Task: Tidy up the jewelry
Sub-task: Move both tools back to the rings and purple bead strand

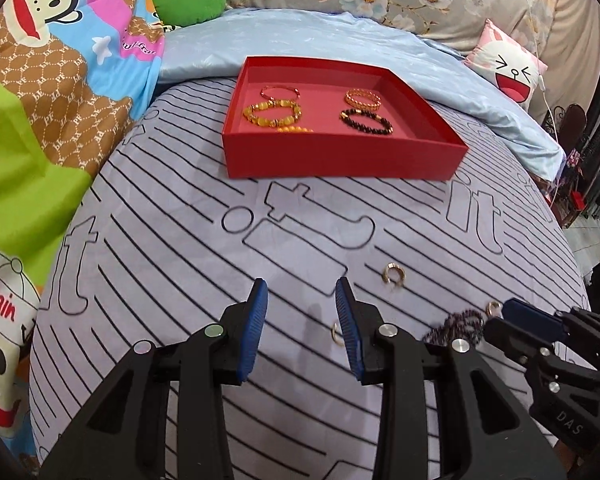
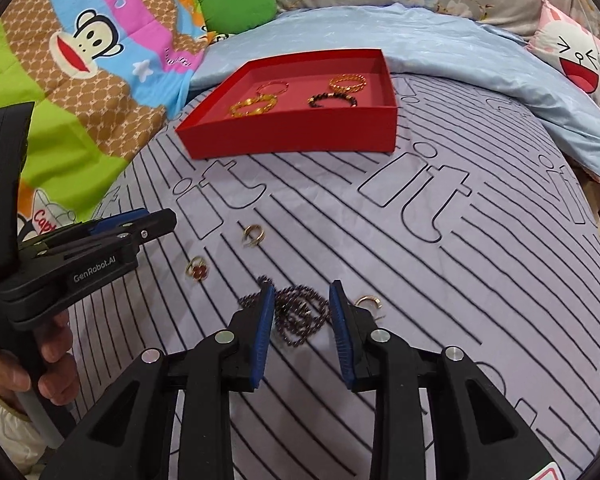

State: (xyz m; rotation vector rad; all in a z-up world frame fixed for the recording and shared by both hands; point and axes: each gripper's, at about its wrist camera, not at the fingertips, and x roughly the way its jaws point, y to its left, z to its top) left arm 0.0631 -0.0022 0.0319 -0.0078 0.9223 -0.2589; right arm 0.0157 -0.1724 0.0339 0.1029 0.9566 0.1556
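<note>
Seemingly between picks, the left gripper (image 1: 301,292) hangs over the striped sheet (image 1: 180,240) with its jaws parted and nothing between them. A small gold ring (image 1: 337,333) lies just beside its right pad, and an ear cuff (image 1: 394,274) sits a little farther on. Beyond them, the red box (image 1: 340,156) already holds five bracelets, laid apart so they do not tangle. Bare sheet lies between gripper and box, so the way in looks free; only the near wall has to be cleared.

From the right wrist, the right gripper (image 2: 301,296) stands parted astride the dark bead chain (image 2: 300,316), its pads not yet pressing on it. A gold hoop (image 2: 367,303) lies just beside its right finger, close enough to be nudged. A red-stone ring (image 2: 197,270) rests near the left tool.
</note>
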